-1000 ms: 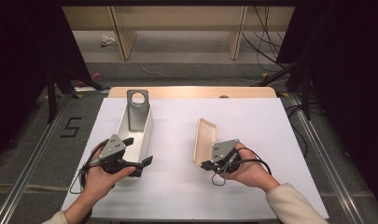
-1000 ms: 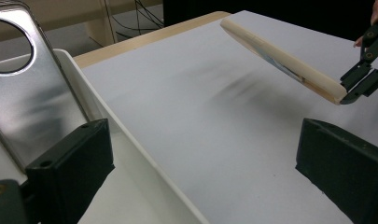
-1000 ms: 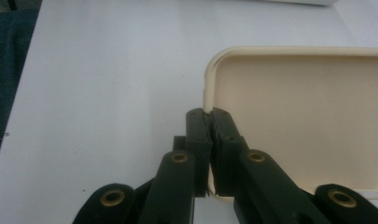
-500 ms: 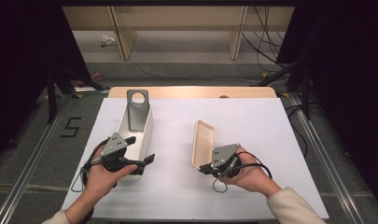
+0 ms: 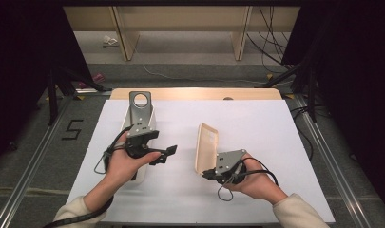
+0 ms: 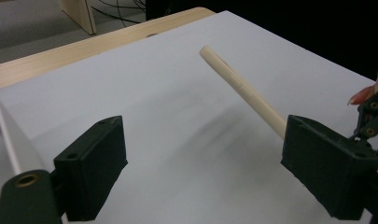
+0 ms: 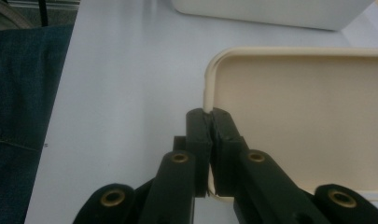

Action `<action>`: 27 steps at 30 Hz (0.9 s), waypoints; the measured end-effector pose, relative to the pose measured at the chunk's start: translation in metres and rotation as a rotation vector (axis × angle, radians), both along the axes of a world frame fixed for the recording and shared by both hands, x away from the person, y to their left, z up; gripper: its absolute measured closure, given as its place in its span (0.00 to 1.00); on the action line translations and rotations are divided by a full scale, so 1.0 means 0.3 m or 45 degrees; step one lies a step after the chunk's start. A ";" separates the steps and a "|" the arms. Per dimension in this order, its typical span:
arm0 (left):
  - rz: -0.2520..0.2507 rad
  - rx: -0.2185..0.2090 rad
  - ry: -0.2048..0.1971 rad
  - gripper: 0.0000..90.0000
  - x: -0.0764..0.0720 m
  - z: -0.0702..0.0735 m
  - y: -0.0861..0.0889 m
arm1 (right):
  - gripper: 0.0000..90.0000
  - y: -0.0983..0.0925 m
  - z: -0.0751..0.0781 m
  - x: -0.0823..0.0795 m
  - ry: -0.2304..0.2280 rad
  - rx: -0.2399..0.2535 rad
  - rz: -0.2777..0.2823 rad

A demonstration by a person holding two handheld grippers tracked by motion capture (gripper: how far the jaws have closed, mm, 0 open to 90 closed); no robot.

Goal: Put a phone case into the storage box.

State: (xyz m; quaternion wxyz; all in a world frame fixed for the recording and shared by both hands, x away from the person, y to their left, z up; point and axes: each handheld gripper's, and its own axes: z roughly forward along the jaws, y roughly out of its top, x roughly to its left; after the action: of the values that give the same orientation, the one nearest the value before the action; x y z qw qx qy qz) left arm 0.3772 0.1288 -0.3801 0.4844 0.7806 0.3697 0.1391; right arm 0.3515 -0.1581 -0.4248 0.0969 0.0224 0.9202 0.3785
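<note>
At the lower right of the high view, the right gripper (image 5: 210,174) pinches the near rim of a cream plastic lid (image 5: 206,147), smooth, shallow and round-cornered, held on edge above the white tabletop (image 5: 266,137). At lower left, the left gripper (image 5: 164,155) hangs with nothing between its wide jaws, which have just been closing a little; it hovers beside a white rectangular bin (image 5: 143,118), contents hidden. A grey metal bracket with a round hole (image 5: 140,110) stands at the bin's far end.
</note>
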 end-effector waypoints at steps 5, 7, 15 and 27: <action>-0.048 0.048 0.043 0.17 0.056 0.028 -0.084 | 0.98 0.003 0.004 -0.003 -0.018 0.001 0.006; -0.063 0.063 0.060 0.17 0.076 0.031 -0.110 | 0.98 0.004 0.005 -0.005 -0.011 -0.001 0.006; -0.069 0.092 0.133 0.22 0.144 0.030 -0.184 | 0.98 0.014 0.007 -0.012 -0.017 0.004 0.017; -0.027 0.135 0.236 0.33 0.243 0.021 -0.264 | 0.98 0.025 0.009 -0.019 -0.036 -0.004 0.031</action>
State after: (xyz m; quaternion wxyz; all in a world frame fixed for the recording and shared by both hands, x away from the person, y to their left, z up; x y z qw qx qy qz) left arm 0.4500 0.0496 -0.3739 0.4076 0.8184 0.3969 0.0806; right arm 0.3460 -0.1507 -0.4220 0.1056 0.0057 0.9196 0.3784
